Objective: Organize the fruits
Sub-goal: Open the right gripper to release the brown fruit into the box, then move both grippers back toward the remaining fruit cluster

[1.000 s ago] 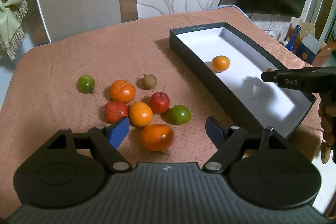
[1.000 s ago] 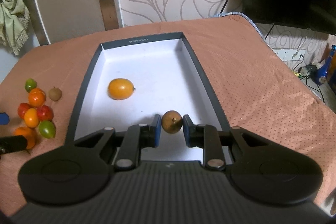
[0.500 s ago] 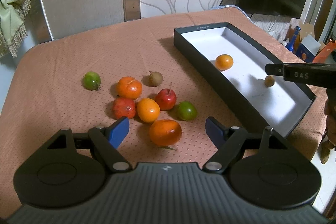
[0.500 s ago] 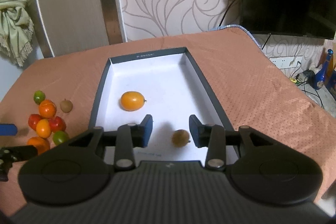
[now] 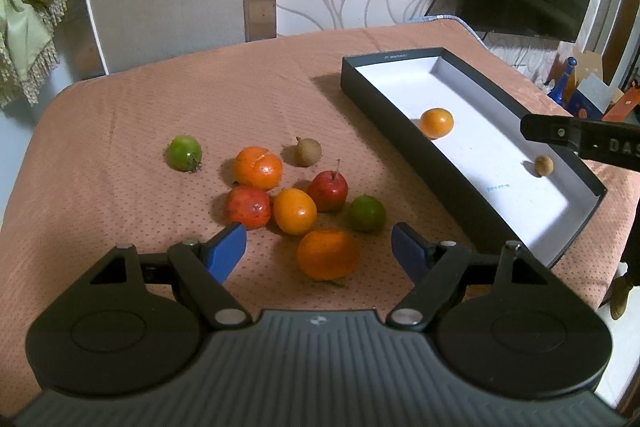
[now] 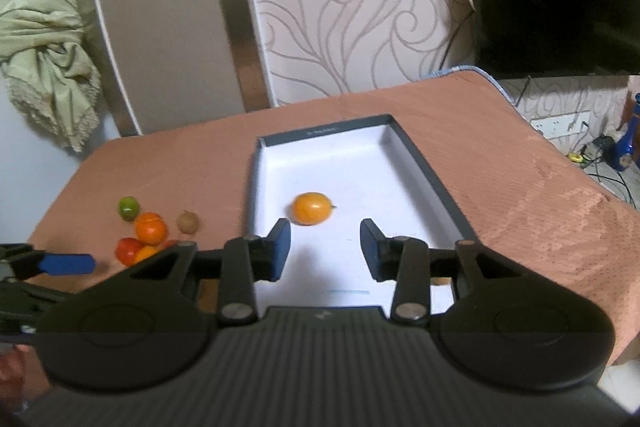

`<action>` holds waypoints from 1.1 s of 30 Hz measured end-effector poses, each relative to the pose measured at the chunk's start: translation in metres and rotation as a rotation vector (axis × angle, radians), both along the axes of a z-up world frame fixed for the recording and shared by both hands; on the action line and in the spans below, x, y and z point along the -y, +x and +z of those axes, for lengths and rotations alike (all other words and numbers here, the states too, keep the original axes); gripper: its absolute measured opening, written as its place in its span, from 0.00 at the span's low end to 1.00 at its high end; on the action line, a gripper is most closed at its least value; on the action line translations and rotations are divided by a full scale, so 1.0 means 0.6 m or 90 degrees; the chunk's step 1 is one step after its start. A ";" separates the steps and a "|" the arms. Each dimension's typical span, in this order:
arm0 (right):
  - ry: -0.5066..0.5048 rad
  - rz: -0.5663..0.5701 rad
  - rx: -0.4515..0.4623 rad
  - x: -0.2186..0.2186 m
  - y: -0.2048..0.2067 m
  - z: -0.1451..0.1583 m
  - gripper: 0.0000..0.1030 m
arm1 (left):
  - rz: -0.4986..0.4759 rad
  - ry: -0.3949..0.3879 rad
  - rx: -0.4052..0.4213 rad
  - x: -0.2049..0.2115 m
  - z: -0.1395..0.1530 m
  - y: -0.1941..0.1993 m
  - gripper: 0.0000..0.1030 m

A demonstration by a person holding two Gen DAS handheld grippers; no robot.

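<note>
Holding my left gripper wide and empty, I see the big orange fruit lying just ahead between its blue pads, so this hand is nearer. My right gripper hangs over the box, jaws apart, with nothing between them. 2 fruits lie inside: an orange one and a small brown one. The green fruit and the yellow-orange fruit crowd the target closely.
</note>
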State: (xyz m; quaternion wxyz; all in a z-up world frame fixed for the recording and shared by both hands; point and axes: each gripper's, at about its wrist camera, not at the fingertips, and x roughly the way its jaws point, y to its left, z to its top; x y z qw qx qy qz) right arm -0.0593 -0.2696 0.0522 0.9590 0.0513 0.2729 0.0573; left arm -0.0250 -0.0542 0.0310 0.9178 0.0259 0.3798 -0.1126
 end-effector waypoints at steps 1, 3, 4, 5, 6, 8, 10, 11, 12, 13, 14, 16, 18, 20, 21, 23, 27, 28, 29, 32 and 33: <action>0.001 0.003 0.003 -0.004 -0.004 0.002 0.40 | 0.001 -0.001 0.000 -0.001 0.000 0.000 0.81; 0.004 0.010 0.007 -0.013 -0.011 0.005 0.40 | 0.005 -0.003 0.003 -0.005 0.001 -0.001 0.81; 0.004 0.014 0.008 -0.019 -0.015 0.006 0.40 | 0.009 -0.003 0.003 -0.007 0.000 -0.001 0.81; 0.003 0.019 0.008 -0.024 -0.018 0.006 0.40 | 0.013 -0.004 0.003 -0.010 0.000 -0.001 0.81; -0.001 0.024 0.008 -0.029 -0.021 0.005 0.40 | 0.016 -0.005 0.003 -0.013 -0.001 -0.002 0.81; -0.006 0.031 0.007 -0.037 -0.025 0.003 0.40 | 0.025 -0.006 0.003 -0.018 -0.001 -0.002 0.81; -0.009 0.040 0.003 -0.044 -0.030 -0.001 0.40 | 0.032 -0.007 0.003 -0.023 -0.002 -0.002 0.81; -0.011 0.043 0.000 -0.047 -0.031 -0.003 0.40 | 0.035 -0.007 0.003 -0.025 -0.002 -0.001 0.81; -0.012 0.047 -0.002 -0.051 -0.032 -0.005 0.40 | 0.038 -0.007 0.003 -0.027 -0.003 -0.001 0.81; -0.014 0.050 -0.004 -0.054 -0.034 -0.007 0.40 | 0.041 -0.007 0.001 -0.029 -0.003 -0.001 0.81; -0.015 0.053 -0.006 -0.057 -0.034 -0.009 0.40 | 0.044 -0.008 0.000 -0.031 -0.004 -0.002 0.81; -0.018 0.061 -0.007 -0.064 -0.035 -0.011 0.40 | 0.047 -0.006 0.000 -0.034 -0.004 -0.002 0.81; -0.019 0.068 -0.008 -0.070 -0.037 -0.012 0.40 | 0.049 -0.006 0.001 -0.038 -0.003 -0.003 0.81; -0.023 0.075 -0.009 -0.077 -0.038 -0.013 0.40 | 0.052 -0.006 0.001 -0.041 -0.003 -0.002 0.81; -0.026 0.080 -0.009 -0.082 -0.038 -0.014 0.40 | 0.054 -0.006 0.001 -0.043 -0.004 -0.003 0.81; -0.031 0.088 -0.010 -0.090 -0.040 -0.016 0.40 | 0.058 -0.006 0.001 -0.047 -0.003 -0.002 0.81; -0.041 0.111 -0.014 -0.109 -0.045 -0.020 0.40 | 0.061 -0.008 0.001 -0.054 -0.003 -0.002 0.81; -0.045 0.116 -0.014 -0.114 -0.047 -0.021 0.40 | 0.061 -0.007 0.001 -0.054 -0.003 -0.001 0.81; -0.048 0.120 -0.014 -0.118 -0.048 -0.022 0.40 | 0.061 -0.006 0.002 -0.055 -0.003 -0.001 0.81; -0.051 0.131 -0.017 -0.128 -0.050 -0.024 0.40 | 0.060 -0.006 0.004 -0.057 -0.002 -0.001 0.81; -0.052 0.133 -0.018 -0.130 -0.050 -0.025 0.40 | 0.061 -0.005 0.004 -0.058 -0.003 -0.001 0.81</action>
